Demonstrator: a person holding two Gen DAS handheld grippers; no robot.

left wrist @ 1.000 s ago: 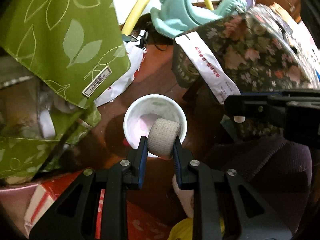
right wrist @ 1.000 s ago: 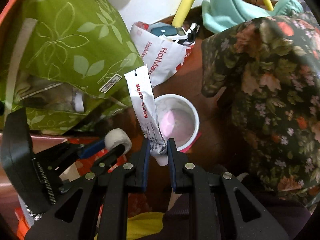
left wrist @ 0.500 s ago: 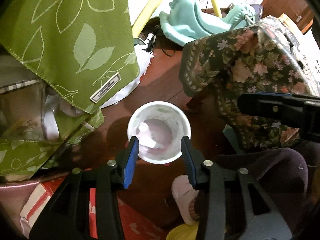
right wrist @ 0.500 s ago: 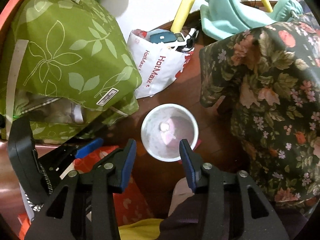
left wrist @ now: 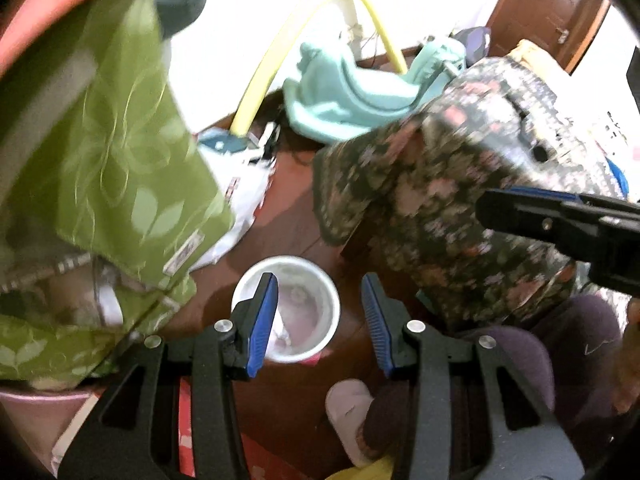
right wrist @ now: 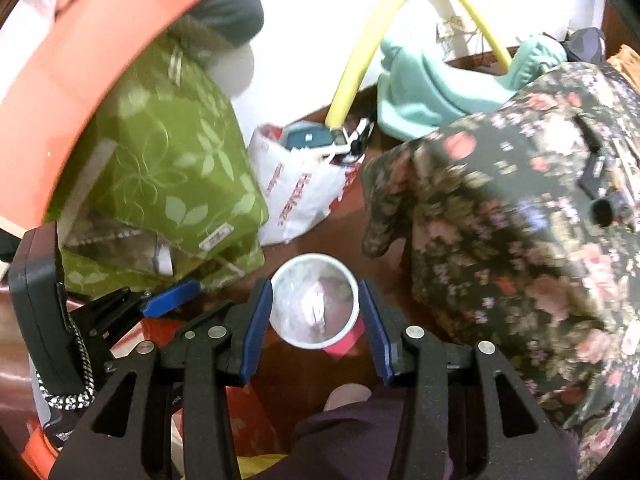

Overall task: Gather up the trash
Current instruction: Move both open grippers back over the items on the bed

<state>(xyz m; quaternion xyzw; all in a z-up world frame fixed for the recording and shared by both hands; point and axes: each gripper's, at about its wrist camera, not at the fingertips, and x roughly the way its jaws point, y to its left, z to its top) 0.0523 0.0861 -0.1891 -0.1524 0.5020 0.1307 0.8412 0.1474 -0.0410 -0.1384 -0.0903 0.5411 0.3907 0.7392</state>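
Observation:
A small white bin stands on the dark wood floor, seen from above. Pale trash lies inside it, blurred; a white wrapper shows in the right wrist view. My left gripper hangs above the bin, open, with nothing between its blue pads. My right gripper is also open and empty over the same bin. The right gripper's fingers reach in from the right edge of the left wrist view. The left gripper's fingertips show at lower left in the right wrist view.
A green leaf-print bag crowds the bin's left, a floral cloth its right. Behind lie a white plastic bag, a teal toy and a yellow hoop. A person's slippered foot is near the bin.
Both grippers opened: the left let go a beige roll, the right a white sachet, and both dropped into the bin. Both grippers then rose away from it.

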